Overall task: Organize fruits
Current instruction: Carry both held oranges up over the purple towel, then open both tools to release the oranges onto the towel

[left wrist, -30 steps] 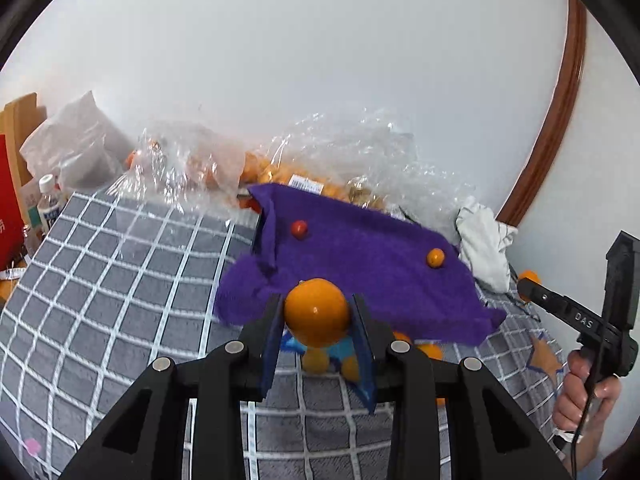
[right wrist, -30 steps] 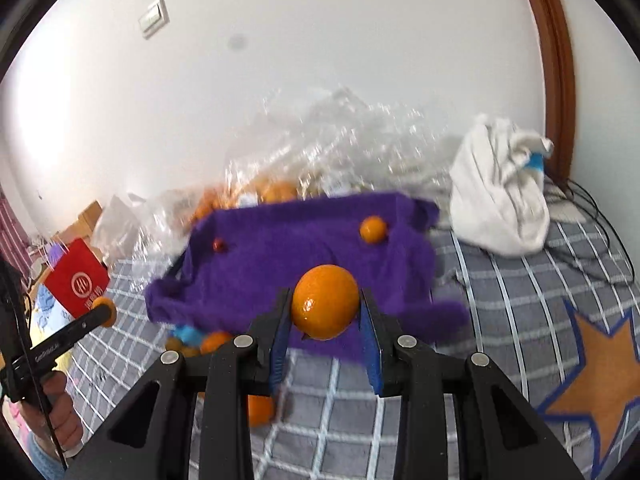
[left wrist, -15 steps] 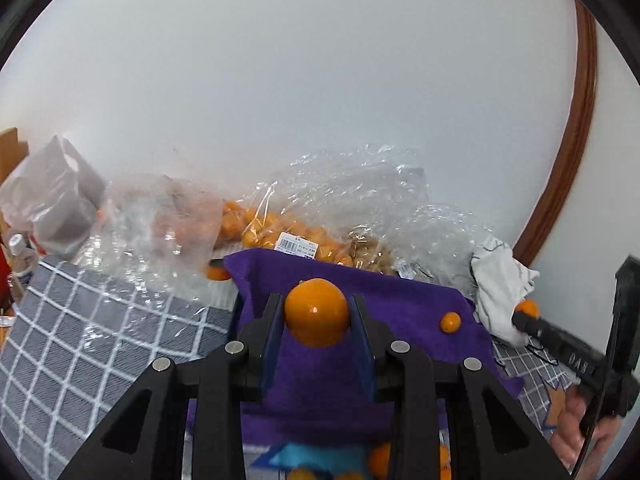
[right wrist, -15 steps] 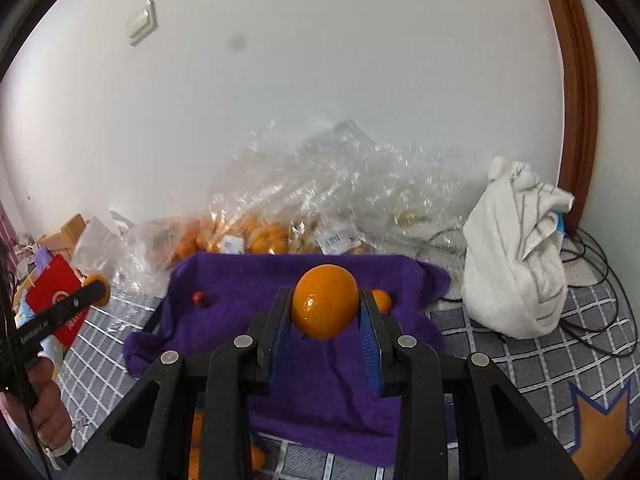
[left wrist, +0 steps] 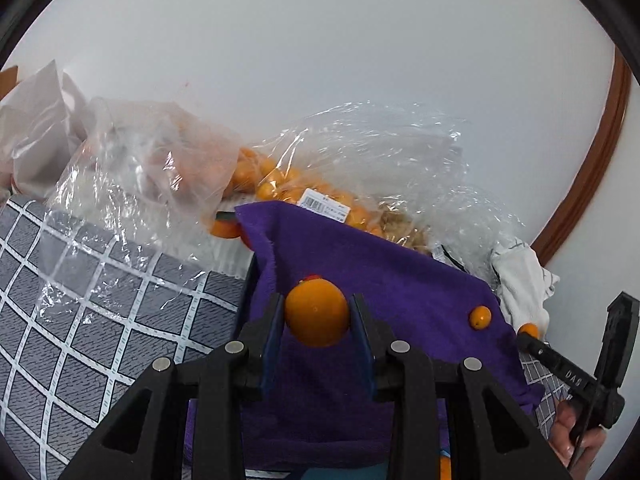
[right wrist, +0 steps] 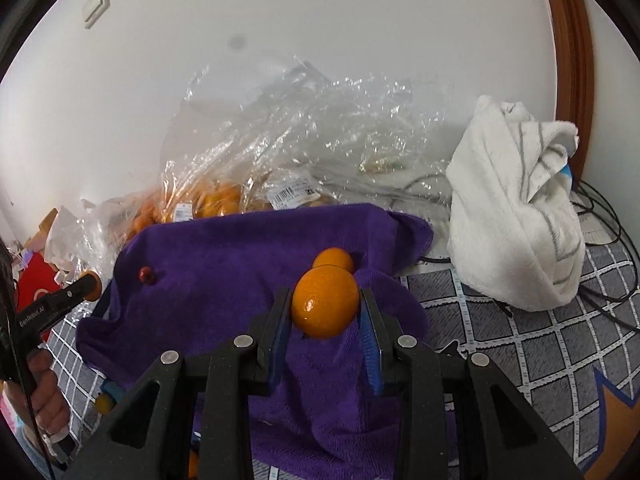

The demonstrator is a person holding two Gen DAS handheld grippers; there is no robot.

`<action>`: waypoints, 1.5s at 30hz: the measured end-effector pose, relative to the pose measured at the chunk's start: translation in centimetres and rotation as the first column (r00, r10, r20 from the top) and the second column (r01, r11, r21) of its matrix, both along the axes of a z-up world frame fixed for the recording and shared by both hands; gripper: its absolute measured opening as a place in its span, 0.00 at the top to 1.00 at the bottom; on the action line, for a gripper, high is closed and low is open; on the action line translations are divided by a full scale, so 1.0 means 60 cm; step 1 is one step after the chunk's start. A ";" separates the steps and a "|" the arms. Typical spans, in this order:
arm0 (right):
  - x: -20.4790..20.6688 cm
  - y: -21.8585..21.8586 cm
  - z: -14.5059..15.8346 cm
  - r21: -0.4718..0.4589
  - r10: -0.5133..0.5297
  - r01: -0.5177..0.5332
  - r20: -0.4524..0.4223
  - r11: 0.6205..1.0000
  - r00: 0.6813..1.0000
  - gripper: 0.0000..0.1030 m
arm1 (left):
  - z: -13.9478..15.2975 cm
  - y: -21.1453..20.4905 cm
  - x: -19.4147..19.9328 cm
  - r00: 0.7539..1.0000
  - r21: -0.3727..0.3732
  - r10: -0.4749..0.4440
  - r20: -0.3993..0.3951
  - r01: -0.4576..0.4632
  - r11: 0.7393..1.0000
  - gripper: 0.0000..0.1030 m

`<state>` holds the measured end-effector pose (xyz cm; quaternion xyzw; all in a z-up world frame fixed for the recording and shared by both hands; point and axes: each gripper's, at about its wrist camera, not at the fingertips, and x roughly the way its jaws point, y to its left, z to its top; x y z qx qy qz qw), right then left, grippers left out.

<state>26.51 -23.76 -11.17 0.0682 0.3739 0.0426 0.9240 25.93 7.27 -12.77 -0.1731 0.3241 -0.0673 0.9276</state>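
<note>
My left gripper [left wrist: 317,316] is shut on an orange [left wrist: 316,312] and holds it above the left part of a purple towel [left wrist: 400,292]. A small red fruit [left wrist: 311,278] shows just behind that orange. A small orange [left wrist: 479,317] lies on the towel's right part. My right gripper [right wrist: 325,306] is shut on another orange [right wrist: 325,303] above the same purple towel [right wrist: 224,264]. The small orange [right wrist: 334,258] lies right behind it, and the red fruit [right wrist: 147,275] lies at the towel's left.
Clear plastic bags of oranges [left wrist: 280,184] lie against the wall behind the towel. A white cloth bundle [right wrist: 516,216] and cables [right wrist: 608,240] are at the right. A grey checked cover [left wrist: 80,300] lies underneath. Loose oranges [right wrist: 103,403] lie under the towel's near edge.
Both grippers have moved forward and lower over the purple towel, each still holding its orange. The towel and bags look nearer now.
</note>
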 end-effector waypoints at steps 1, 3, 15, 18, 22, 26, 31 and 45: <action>0.002 0.004 -0.005 -0.004 0.007 -0.007 -0.009 1.000 1.000 0.68 | -0.001 0.001 0.000 1.000 0.001 0.000 -0.001 0.000 1.000 0.70; 0.007 0.013 -0.013 -0.015 0.019 -0.020 -0.023 1.000 1.000 0.68 | -0.004 0.000 0.003 1.000 0.003 -0.002 -0.006 0.002 1.000 0.70; 0.028 0.054 -0.059 -0.100 0.039 -0.049 -0.096 0.994 0.995 0.68 | -0.021 -0.019 0.019 0.997 0.027 -0.032 -0.067 0.034 0.999 0.70; 0.025 0.060 -0.061 -0.135 0.037 -0.050 -0.095 0.990 0.995 0.68 | -0.029 -0.028 0.022 0.995 0.045 -0.038 -0.087 0.042 0.998 0.70; 0.017 0.062 -0.057 -0.140 0.039 -0.050 -0.086 0.989 0.996 0.59 | -0.037 -0.044 0.022 0.994 0.107 -0.035 -0.100 0.046 0.993 0.70; 0.005 0.063 -0.039 -0.144 0.036 -0.041 -0.040 0.989 0.999 0.45 | -0.041 -0.053 0.021 0.995 0.163 -0.034 -0.099 0.050 0.985 0.70; -0.003 0.061 -0.026 -0.129 0.024 -0.024 -0.006 0.991 1.000 0.40 | -0.046 -0.051 0.024 0.994 0.178 -0.021 -0.105 0.039 0.983 0.69; -0.029 0.055 0.011 -0.129 -0.031 0.042 0.080 0.991 0.996 0.40 | -0.038 -0.047 0.021 0.997 0.184 -0.003 -0.079 0.018 0.983 0.59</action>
